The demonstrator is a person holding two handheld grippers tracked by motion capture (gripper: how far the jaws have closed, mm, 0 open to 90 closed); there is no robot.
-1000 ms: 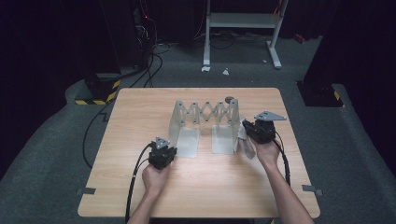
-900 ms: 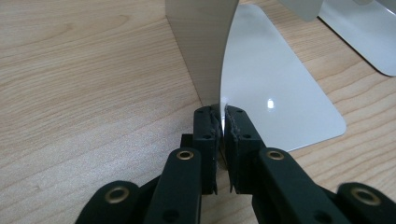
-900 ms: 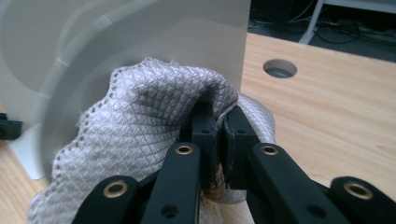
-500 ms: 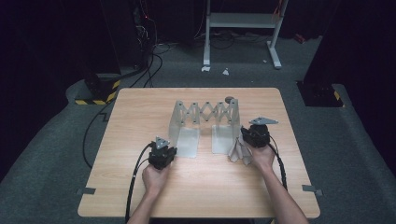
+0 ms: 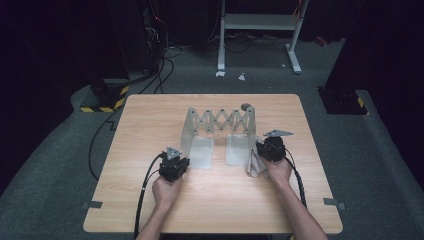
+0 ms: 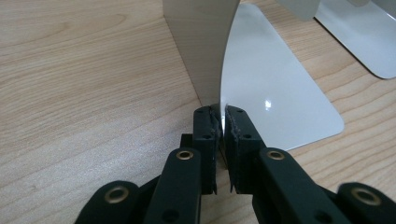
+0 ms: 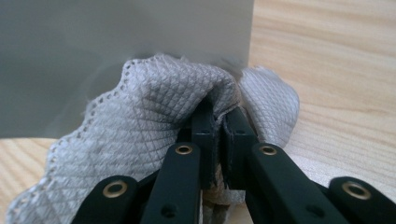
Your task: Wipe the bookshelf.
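Observation:
A grey metal extendable bookend rack [image 5: 220,120] stands mid-table, two upright end plates joined by a scissor lattice. My left gripper [image 5: 181,161] is shut on the near edge of the left end plate [image 6: 201,42], close above its flat foot [image 6: 275,88]; the jaws pinch the thin sheet at my left gripper [image 6: 223,119]. My right gripper [image 5: 261,151] is shut on a bunched grey-white quilted cloth [image 7: 135,126] and holds it against the right end plate [image 7: 116,42]. The cloth [image 5: 255,166] hangs below that gripper, touching the table. The cloth wraps over my right gripper [image 7: 218,116].
The wooden table [image 5: 150,120] has open surface left, right and in front of the rack. A small dark round object [image 5: 246,106] sits behind the right plate. The right plate's foot [image 6: 364,42] lies flat. Cables [image 5: 145,185] trail from the grippers toward the near edge.
My right gripper has come down along the right end plate with the cloth in it. The left gripper has stayed on the left plate.

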